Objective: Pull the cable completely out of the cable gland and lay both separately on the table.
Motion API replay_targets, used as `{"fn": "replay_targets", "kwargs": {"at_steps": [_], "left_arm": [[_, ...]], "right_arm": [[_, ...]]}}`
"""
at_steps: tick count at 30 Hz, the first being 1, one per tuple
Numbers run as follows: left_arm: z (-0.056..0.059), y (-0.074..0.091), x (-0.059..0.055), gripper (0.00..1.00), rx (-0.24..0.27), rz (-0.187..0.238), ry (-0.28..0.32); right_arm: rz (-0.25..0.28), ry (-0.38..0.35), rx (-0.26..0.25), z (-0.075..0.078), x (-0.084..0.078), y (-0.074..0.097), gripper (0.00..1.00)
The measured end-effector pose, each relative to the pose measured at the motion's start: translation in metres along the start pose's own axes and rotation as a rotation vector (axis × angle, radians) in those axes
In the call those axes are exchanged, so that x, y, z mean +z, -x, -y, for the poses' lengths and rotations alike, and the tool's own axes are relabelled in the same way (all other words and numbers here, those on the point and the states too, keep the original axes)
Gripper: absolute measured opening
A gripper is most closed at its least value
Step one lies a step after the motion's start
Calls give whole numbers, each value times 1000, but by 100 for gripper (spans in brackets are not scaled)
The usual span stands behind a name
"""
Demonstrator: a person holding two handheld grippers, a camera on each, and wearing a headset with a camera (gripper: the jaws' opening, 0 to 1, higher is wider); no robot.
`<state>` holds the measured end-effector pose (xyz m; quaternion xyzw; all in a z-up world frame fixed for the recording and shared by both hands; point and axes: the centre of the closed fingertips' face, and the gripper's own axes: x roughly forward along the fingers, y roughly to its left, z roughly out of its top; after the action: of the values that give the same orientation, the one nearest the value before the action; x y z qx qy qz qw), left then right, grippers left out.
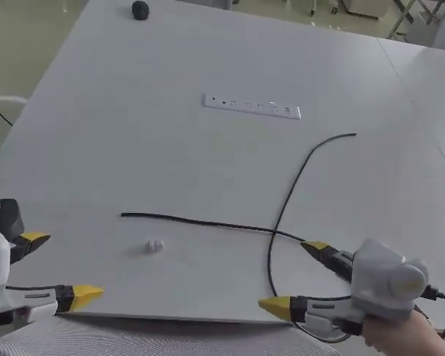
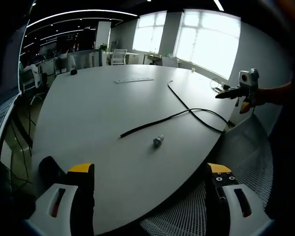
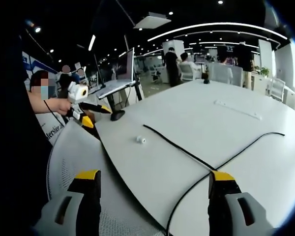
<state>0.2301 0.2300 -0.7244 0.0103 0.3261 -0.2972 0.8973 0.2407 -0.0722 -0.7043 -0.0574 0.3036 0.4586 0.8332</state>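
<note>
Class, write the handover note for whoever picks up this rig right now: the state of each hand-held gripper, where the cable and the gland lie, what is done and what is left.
Left hand-held gripper: open, empty, at the near edge of the table.
Right hand-held gripper: open, empty, at the near edge, close beside the cable.
Cable: black, lies loose on the table and crosses over itself; one stretch runs toward the near edge.
Cable gland: small and white, lies alone on the table, apart from the cable.
Done: cable is out of the gland and both are laid down separately.
Left: apparently nothing.
</note>
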Motion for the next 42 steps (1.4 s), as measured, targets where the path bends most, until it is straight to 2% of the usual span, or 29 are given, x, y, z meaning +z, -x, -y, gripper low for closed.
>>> {"fn": "replay_targets", "kwargs": {"at_steps": [2, 5, 7, 12, 15, 20, 23, 24, 27, 36, 42], "left_arm": [[3, 0, -4, 98, -9, -18, 29], [2, 1, -8, 99, 1, -30, 21], [4, 2, -12, 99, -5, -49, 51], [2, 5, -19, 99, 2, -67, 56], [0, 6, -18, 99, 9, -62, 70], [2, 6, -20, 99, 5, -82, 65], [1, 7, -14, 99, 23, -57, 48], [2, 7, -12, 99, 17, -48, 68], [2, 6, -11, 99, 20, -53, 60], [3, 4, -15, 99, 12, -65, 56], [5, 5, -15, 98, 7, -66, 54]], "right_arm": [[-9, -7, 0, 1, -3, 0, 92], [-16, -23, -4, 4, -8, -1, 92], [-25, -37, -5, 4, -9, -2, 95], [-9, -54, 8, -1, -8, -3, 97], [-18, -50, 15, -4, -11, -3, 99], [-17, -49, 10, -4, -13, -2, 99], [-13, -50, 8, -3, -12, -1, 99], [-13, -43, 4, -2, -12, -1, 99], [-11, -37, 3, -2, -11, 0, 99], [9, -34, -10, -1, -6, 1, 99], [0, -33, -8, -6, -9, 0, 98]]}}
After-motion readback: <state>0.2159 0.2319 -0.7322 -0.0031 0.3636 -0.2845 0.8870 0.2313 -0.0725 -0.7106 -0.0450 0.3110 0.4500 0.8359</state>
